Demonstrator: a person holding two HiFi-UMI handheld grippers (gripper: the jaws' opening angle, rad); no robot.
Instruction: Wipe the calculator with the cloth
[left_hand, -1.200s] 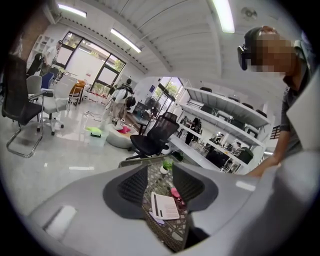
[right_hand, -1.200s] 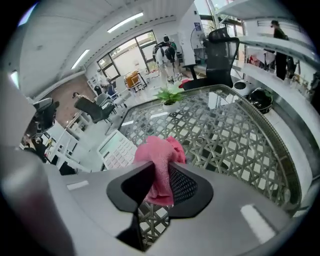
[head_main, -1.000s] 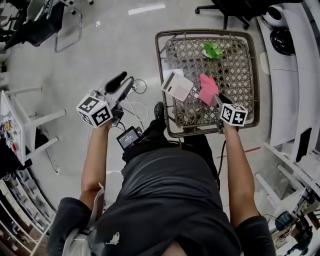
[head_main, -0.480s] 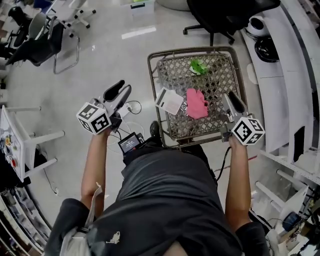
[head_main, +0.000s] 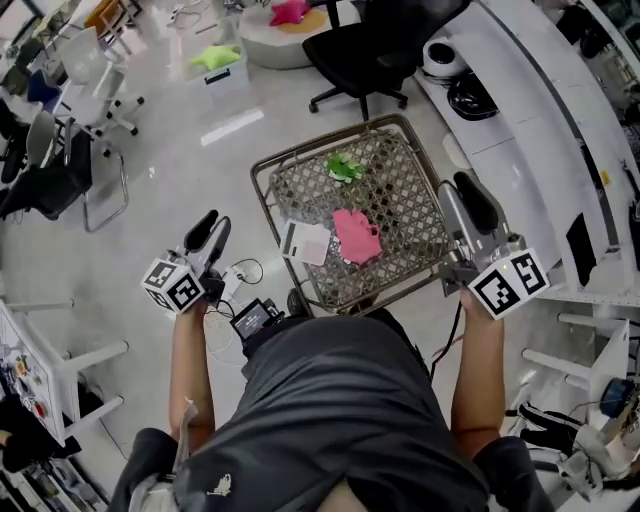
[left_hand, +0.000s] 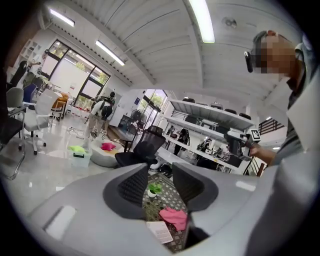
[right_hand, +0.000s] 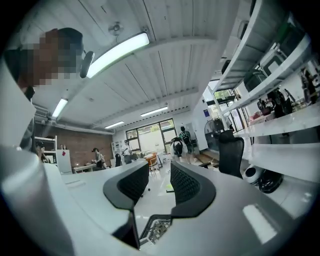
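The pink cloth (head_main: 356, 236) lies crumpled on the wicker table (head_main: 400, 200), with the white calculator (head_main: 305, 242) just left of it at the table's edge. My right gripper (head_main: 462, 188) is raised high over the table's right side, well above the cloth, open and empty. In the right gripper view the right gripper (right_hand: 160, 172) points level at the room, with only a table corner (right_hand: 157, 227) below. To the left of the table, my left gripper (head_main: 212, 222) is open and empty. The left gripper view looks between its jaws at the cloth (left_hand: 174, 217) and calculator (left_hand: 161, 231).
A small green plant (head_main: 345, 167) stands at the table's far side. A black office chair (head_main: 365, 50) is beyond the table, a white counter (head_main: 530, 110) to the right, and chairs (head_main: 60, 170) to the left. A small screen with cables (head_main: 252, 318) hangs at the person's waist.
The right gripper was down at the pink cloth; it has let go and risen high above the table. The cloth stays on the wicker. The left gripper rose a little.
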